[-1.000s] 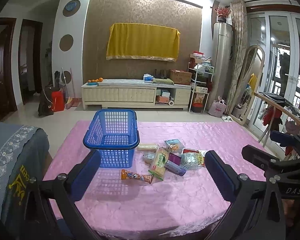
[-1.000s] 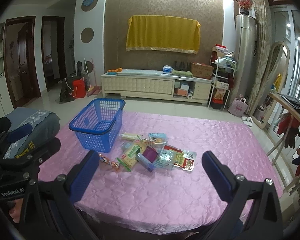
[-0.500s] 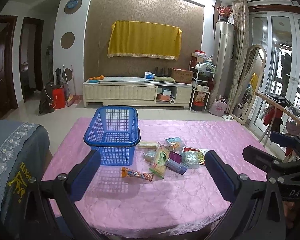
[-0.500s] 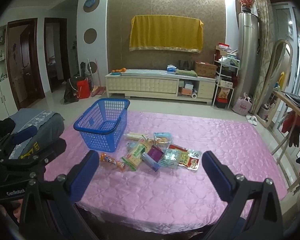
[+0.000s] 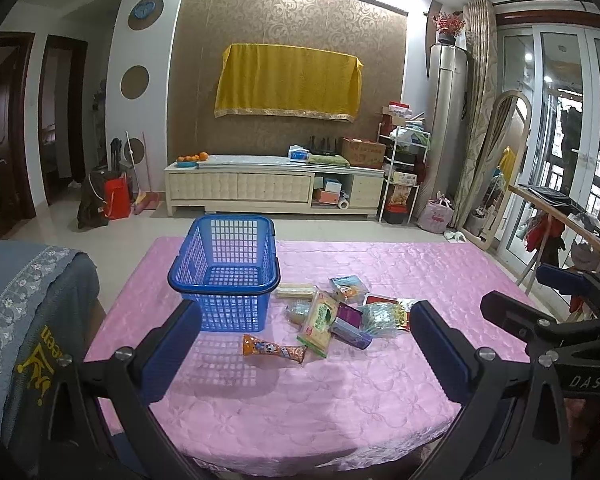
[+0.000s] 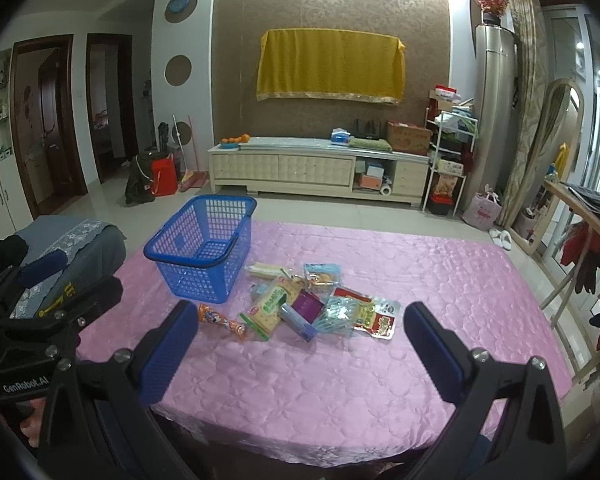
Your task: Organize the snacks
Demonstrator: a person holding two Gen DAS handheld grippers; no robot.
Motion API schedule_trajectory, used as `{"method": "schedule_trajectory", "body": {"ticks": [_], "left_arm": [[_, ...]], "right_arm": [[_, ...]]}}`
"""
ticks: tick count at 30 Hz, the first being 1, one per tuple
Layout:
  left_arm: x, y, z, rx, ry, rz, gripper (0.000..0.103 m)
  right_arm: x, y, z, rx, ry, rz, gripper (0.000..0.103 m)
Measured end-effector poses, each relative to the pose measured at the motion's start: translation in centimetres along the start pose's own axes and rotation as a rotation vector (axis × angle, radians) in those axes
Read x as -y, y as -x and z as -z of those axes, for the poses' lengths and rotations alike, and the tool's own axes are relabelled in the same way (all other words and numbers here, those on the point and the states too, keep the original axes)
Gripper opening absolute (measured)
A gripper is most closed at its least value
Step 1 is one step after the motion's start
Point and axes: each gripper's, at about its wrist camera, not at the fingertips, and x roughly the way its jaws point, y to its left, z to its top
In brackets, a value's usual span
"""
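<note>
An empty blue plastic basket (image 5: 224, 276) (image 6: 202, 248) stands on the pink tablecloth (image 5: 320, 392) (image 6: 420, 264). To its right lies a heap of several snack packs: an orange tube (image 5: 274, 350) (image 6: 222, 320), a green-and-cream cracker pack (image 5: 318, 322) (image 6: 270, 308), a purple pack (image 5: 348, 314) (image 6: 306, 304) and a red-and-white pouch (image 6: 380, 318). My left gripper (image 5: 306, 332) is open, held above the table's near edge short of the orange tube. My right gripper (image 6: 300, 330) is open too, in front of the heap. Neither holds anything.
A grey-blue cushioned chair (image 5: 28, 312) (image 6: 76, 244) stands at the table's left. Beyond the table is tiled floor, a cream cabinet (image 5: 272, 188) under a yellow cloth, and a shelf rack (image 6: 448, 164). A wooden rail (image 5: 560, 216) with hanging clothes is at the right.
Both views have shifted slightly, the basket and snacks sitting a little nearer and more central. Both grippers stay open and nothing on the table has moved.
</note>
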Motion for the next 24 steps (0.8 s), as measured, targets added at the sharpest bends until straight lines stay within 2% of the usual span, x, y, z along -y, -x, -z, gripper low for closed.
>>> {"method": "schedule_trajectory", "body": {"ticks": [24], "left_arm": [[0.37, -0.16, -0.32, -0.005, -0.009, -0.001, 0.103]], "right_arm": [[0.29, -0.46, 0.26, -0.021, 0.007, 0.002, 0.103]]}}
